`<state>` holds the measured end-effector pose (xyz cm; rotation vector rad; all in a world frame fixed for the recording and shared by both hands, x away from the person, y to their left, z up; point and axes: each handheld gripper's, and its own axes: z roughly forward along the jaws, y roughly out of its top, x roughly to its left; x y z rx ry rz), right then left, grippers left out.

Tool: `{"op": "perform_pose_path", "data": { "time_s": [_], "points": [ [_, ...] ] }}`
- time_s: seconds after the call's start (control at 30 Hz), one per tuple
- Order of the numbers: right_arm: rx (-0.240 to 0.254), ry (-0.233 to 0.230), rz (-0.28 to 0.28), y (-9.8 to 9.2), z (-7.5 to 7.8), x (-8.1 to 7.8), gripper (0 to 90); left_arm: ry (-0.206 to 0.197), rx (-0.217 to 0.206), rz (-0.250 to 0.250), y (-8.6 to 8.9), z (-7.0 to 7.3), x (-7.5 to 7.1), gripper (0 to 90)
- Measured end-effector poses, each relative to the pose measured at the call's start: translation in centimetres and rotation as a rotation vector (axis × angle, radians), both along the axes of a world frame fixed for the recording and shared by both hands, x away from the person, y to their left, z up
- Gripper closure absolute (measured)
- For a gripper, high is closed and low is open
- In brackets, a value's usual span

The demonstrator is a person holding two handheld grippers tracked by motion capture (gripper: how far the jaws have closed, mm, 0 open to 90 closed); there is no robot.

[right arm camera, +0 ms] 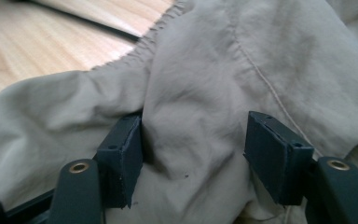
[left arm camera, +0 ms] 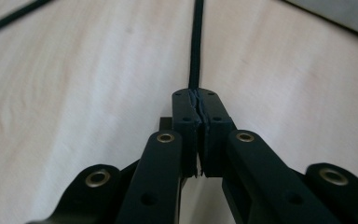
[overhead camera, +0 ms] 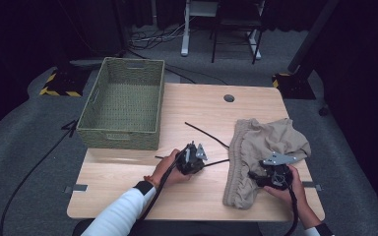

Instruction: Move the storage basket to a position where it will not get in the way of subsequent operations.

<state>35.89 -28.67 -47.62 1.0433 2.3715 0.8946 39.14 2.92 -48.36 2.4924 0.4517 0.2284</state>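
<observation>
Pinches a thin black cord point(overhead camera: 219, 161) in the left claw point(overhead camera: 205, 162), jaws pressed fully together at the tips, near the middle of the bench point(overhead camera: 202, 103). From the left gripper view, shut tight at the left claw point(left arm camera: 199, 100), with the black cord point(left arm camera: 196, 46) running straight away from the tips over bare pale bench point(left arm camera: 98, 93). Lies slack beyond that, in a second strand slanting up toward the back of the bench and ending just beside the beige garment point(overhead camera: 266, 140). Sits crumpled on the right half of the bench, gathered waistband toward the front edge, with nothing on top of it but the right claw point(overhead camera: 256, 177). Presses down into the cloth there, jaws standing apart, held by the right hand point(overhead camera: 290, 189). Up close in the right gripper view, spread wide at the right claw point(right arm camera: 196, 140) with a raised fold of beige garment point(right arm camera: 205, 60) bulging between the two pads; one pad against the fold, the other just beside it, not squeezed together. Beyond the hem, a strip of bench point(right arm camera: 37, 42). Stands at the back left corner of the bench as a woven green basket point(overhead camera: 120, 135), well apart from both claws and out of the way. Farther back, a small round hole point(overhead camera: 229, 98) in the wood. Comes in from the front edge as a white sleeve point(overhead camera: 123, 211) behind the left hand point(overhead camera: 170, 172).
</observation>
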Motion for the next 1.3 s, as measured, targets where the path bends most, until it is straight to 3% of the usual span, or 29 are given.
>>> {"op": "perform_pose_path", "data": {
  "time_s": [0.13, 0.2, 0.23, 0.33, 0.43, 0.53, 0.63, 0.67, 0.7, 0.77, 0.87, 0.9, 0.93, 1.0, 1.03, 1.13, 1.17, 1.2, 1.23, 1.3],
  "points": [
    [-0.006, 0.002, -0.011, 0.2, -0.2, 1.1, 37.5, -0.013, -0.003, -0.046, 0.5, -0.1, -3.5, 87.1],
    [0.004, -0.002, -0.021, 0.4, -0.1, 1.4, 36.5, -0.009, 0.004, -0.063, 0.7, 0.0, -4.7, 87.0],
    [0.011, -0.012, -0.03, 0.5, 0.1, 1.3, 35.4, -0.025, 0.008, -0.067, 0.8, 0.0, -5.2, 87.0],
    [0.044, -0.067, -0.033, 0.4, 1.7, 0.0, 32.3, -0.007, -0.019, -0.063, 1.4, -0.2, -6.2, 86.7],
    [0.152, -0.062, -0.013, 0.8, 3.3, -1.6, 29.2, 0.02, -0.064, -0.06, 1.8, -0.5, -7.1, 86.6],
    [0.14, -0.061, 0.05, 2.9, 3.6, -2.9, 27.7, 0.044, -0.092, -0.084, 1.6, -0.6, -8.3, 86.6],
    [0.069, -0.037, 0.072, 4.8, 2.2, -2.9, 21.3, 0.072, -0.12, -0.119, 0.8, -0.8, -10.0, 86.6],
    [0.052, 0.003, 0.06, 5.0, 1.4, -2.4, 17.4, 0.067, -0.12, -0.123, 0.6, -0.8, -10.4, 86.4],
    [0.059, 0.032, 0.054, 5.0, 0.9, -2.0, 15.2, 0.053, -0.113, -0.13, 0.4, -0.8, -10.8, 86.4],
    [0.079, 0.084, 0.046, 5.1, 0.1, -1.2, 14.9, 0.069, -0.121, -0.152, 0.1, -0.9, -11.2, 85.8],
    [0.081, 0.11, 0.052, 5.5, -0.5, -0.6, 16.0, 0.078, -0.142, -0.161, -0.2, -1.0, -11.2, 84.9],
    [0.064, 0.123, 0.057, 5.7, -0.9, -0.3, 23.6, 0.087, -0.141, -0.175, -0.2, -1.0, -11.1, 81.8],
    [0.056, 0.127, 0.072, 5.9, -1.1, -0.2, 25.5, 0.081, -0.143, -0.183, -0.1, -1.0, -11.1, 78.2],
    [0.04, 0.11, 0.088, 6.1, -1.1, 0.1, 35.4, 0.075, -0.142, -0.181, 0.2, -0.8, -10.9, 74.0],
    [0.03, 0.109, 0.09, 6.1, -1.0, 0.3, 42.3, 0.066, -0.162, -0.173, 0.4, -0.7, -10.7, 69.4],
    [0.03, 0.099, 0.104, 6.2, -0.9, 0.8, 57.9, 0.029, -0.205, -0.125, 1.5, 0.6, -9.7, 55.4],
    [0.022, 0.096, 0.114, 6.1, -0.8, 0.9, 68.5, -0.015, -0.213, -0.101, 1.8, 1.2, -9.2, 51.3],
    [0.015, 0.093, 0.119, 6.0, -0.7, 1.1, 72.3, -0.043, -0.221, -0.065, 2.2, 1.8, -8.8, 47.6],
    [0.039, 0.111, 0.131, 5.9, -0.6, 1.2, 76.4, -0.054, -0.247, -0.04, 2.4, 2.3, -8.2, 46.4],
    [0.059, 0.125, 0.182, 5.7, -0.6, 1.1, 82.0, -0.08, -0.259, 0.011, 2.5, 3.0, -6.9, 41.2]
  ]
}}
